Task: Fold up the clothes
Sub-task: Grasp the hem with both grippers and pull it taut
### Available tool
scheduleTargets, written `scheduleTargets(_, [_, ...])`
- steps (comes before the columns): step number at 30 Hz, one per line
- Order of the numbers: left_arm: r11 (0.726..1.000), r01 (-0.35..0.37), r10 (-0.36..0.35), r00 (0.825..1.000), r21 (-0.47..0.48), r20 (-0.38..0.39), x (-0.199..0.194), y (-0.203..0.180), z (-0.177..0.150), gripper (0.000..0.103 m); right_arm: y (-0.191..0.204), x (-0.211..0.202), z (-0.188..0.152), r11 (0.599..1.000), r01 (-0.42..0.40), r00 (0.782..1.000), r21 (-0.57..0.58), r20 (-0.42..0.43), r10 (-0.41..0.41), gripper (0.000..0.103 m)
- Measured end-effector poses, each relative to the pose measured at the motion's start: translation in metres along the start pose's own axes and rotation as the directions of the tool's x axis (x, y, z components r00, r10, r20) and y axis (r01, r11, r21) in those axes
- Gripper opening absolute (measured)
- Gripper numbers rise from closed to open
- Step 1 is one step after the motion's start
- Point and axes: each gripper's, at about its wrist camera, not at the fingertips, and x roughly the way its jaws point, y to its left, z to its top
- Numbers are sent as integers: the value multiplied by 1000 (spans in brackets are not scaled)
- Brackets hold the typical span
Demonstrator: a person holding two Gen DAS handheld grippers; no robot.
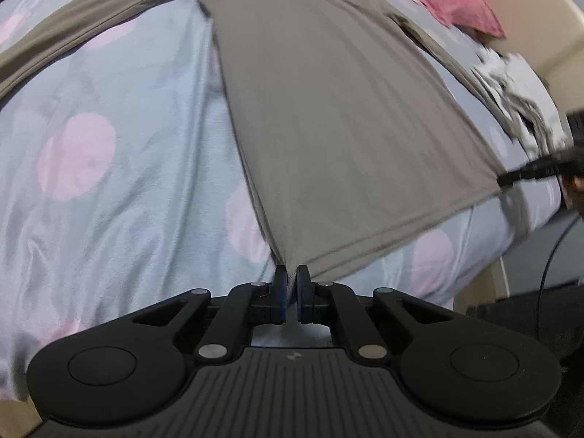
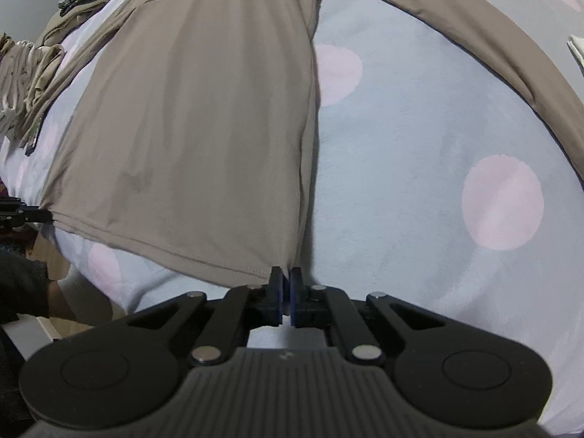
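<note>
A: Where is the shirt (image 1: 328, 109) now, and how do you hold it?

B: The long-sleeved taupe shirt lies flat on the bedspread (image 1: 127, 182) with pink dots, its hem toward you and both sleeves spread outward. Your left gripper (image 1: 291, 284) has its jaws pressed together on one bottom corner of the hem. Your right gripper (image 2: 286, 284) pinches the other bottom corner in the same way. So the hem is stretched between your two hands.

A: How will this cloth behave when I lift it?

B: I judge it is light, thin and very soft — it has no stiffness, so any part you do not hold will hang and sag. The fabric looks smooth, maybe a little slippery, so a small pinch on one layer could slide out. It is better to keep both layers of the corner between the pads.

A: Are the corners the right place?

B: Yes, I think so. With the two hem corners you control the whole bottom edge and can carry it toward the collar. Keep a light tension between the hands, so the middle does not fold by itself. The sleeves are free — they may drag and wrinkle. A pile of other clothes (image 2: 33, 73) lies near one sleeve, so be careful there.
</note>
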Motion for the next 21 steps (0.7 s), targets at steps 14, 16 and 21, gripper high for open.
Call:
scheduleTargets(14, [995,93,-95,985,-18,-144,6,4,-11,2,0,-34,-19,998,-47,998,-36,-48,45,4])
scheduleTargets(16, [996,89,-91,981,-14,-171,19,1,-11,3,-2,-25,-18,999,-23,997,-29,-74,21,4])
scheduleTargets(21, [997,77,-80,974,-24,-211,30,5,-15,5,-1,-12,-20,998,34,995,-58,-96,-40,4])
